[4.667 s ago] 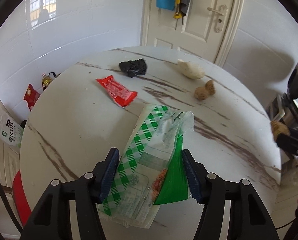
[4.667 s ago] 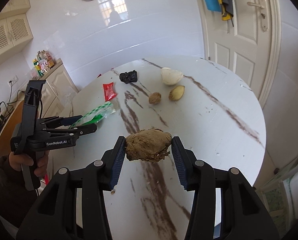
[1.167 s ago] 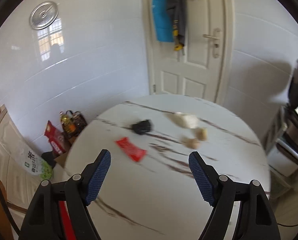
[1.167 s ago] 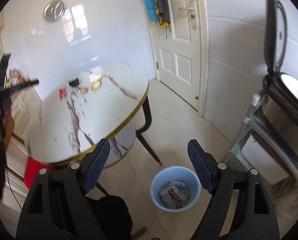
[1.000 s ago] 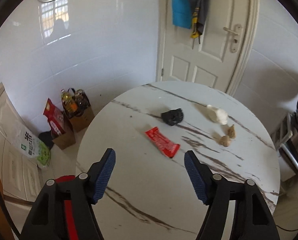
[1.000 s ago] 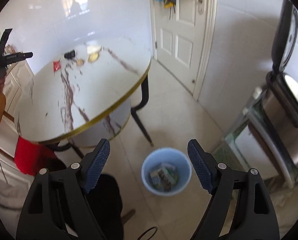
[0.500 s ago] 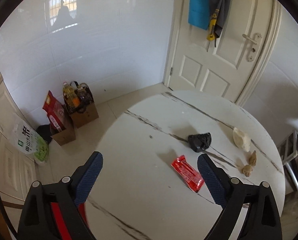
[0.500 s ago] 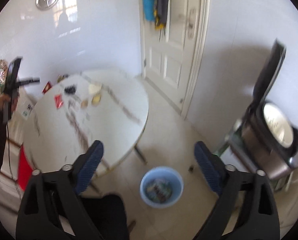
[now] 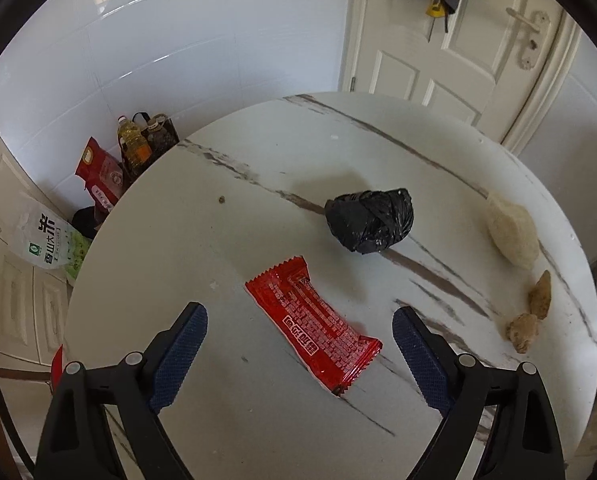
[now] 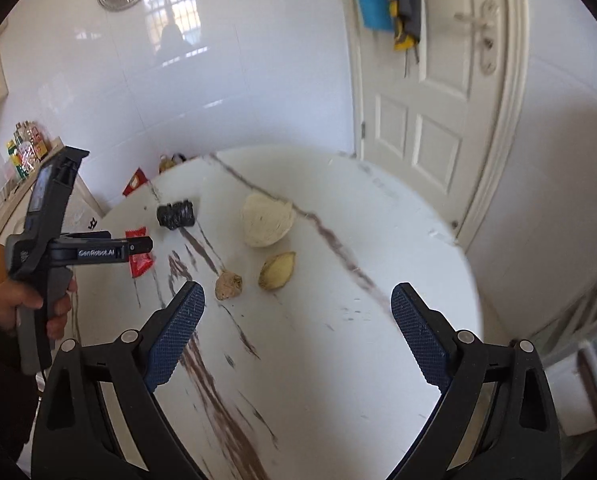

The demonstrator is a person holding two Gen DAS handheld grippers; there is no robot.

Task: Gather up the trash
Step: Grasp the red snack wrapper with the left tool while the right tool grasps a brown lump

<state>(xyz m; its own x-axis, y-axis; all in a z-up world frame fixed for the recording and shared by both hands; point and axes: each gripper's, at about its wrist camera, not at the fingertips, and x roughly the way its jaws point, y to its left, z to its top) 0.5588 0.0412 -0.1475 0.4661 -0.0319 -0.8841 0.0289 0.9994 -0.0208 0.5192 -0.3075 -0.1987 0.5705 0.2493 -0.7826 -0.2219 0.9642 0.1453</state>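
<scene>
both grippers, left gripper (image 9: pixel 298 344) and right gripper (image 10: pixel 297 320), hover fingers spread and empty above the table (image 9: pixel 226 420), red wrapper (image 9: pixel 313 329) mid-table.

I hold my left gripper (image 9: pixel 298 322) above the table's left part, its blue-padded jaws spread wide with nothing between them. My left hand (image 10: pixel 30 304) wraps its grey handle, keeping it level. My right gripper (image 10: pixel 298 300) hovers near the table's near edge, jaws equally wide apart.
</scene>
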